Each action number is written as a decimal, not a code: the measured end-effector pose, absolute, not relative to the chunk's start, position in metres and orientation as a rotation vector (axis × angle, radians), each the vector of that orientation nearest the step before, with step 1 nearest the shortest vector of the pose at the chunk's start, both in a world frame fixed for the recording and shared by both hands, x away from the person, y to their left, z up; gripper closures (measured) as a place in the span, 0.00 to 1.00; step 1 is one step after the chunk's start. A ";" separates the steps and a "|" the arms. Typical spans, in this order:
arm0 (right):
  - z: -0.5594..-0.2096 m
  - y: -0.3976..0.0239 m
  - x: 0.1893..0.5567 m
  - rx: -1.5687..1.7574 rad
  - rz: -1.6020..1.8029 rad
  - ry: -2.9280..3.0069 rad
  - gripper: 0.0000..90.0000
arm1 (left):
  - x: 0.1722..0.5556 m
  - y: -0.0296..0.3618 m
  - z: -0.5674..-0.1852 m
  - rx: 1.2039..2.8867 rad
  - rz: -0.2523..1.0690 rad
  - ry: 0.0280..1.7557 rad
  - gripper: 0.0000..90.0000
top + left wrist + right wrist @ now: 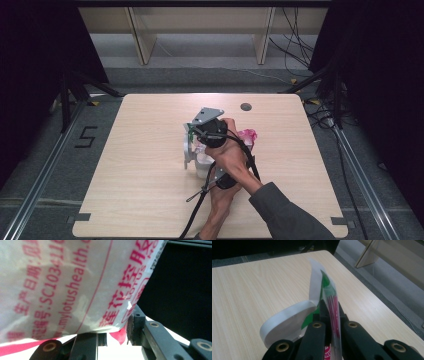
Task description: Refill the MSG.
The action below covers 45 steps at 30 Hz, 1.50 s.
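**Operator:** Across the middle of the bench (150, 165) I am working with both hands crossed over one white packet (202, 162) with red print. I am clamping my left gripper (117, 336) on its lower edge; the fingers (133, 327) are sitting fairly narrow, with the printed film bulging above them.

**Spotter:** And the other one?

**Operator:** I am pinching my right gripper (334, 322) fully closed on a thin red-and-green strip (331, 300) of the pack's edge, beside a curled white flap (287, 322).

**Spotter:** What is worrying you?

**Operator:** I am judging that pulling unevenly could tear the film sideways, or the thin strip could slip out of so small a pinch.

**Spotter:** Which camera is helping most?

**Operator:** The high view is giving me the packet's place on the bench, though my hands are hiding the grips. The gripper views are showing each hold close up, yet nothing of the whole pack.
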State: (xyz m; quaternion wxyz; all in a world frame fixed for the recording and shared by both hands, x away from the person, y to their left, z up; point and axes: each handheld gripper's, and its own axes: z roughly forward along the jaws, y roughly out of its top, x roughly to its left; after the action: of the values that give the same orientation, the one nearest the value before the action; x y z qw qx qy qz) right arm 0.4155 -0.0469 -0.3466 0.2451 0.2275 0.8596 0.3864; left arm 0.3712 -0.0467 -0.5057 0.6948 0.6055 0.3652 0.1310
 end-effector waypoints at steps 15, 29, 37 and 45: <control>-0.344 -0.051 0.415 0.636 1.089 2.340 1.00 | 0.374 -0.039 -0.506 1.448 0.376 0.762 0.81; -0.337 -0.070 0.412 0.670 1.173 2.307 1.00 | 0.371 -0.046 -0.510 1.380 0.358 0.846 0.80; -0.331 -0.084 0.407 0.689 1.237 2.281 1.00 | 0.372 -0.036 -0.512 1.476 0.385 0.827 0.78; -0.328 -0.093 0.407 0.693 1.282 2.268 1.00 | 0.371 -0.031 -0.512 1.501 0.389 0.835 0.75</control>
State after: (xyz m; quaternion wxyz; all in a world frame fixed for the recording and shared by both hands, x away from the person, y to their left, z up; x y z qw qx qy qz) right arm 0.4065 -0.0930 -0.3280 0.2211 0.2508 0.8205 0.4636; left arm 0.3707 -0.0309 -0.5121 0.6367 0.6574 0.3655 0.1703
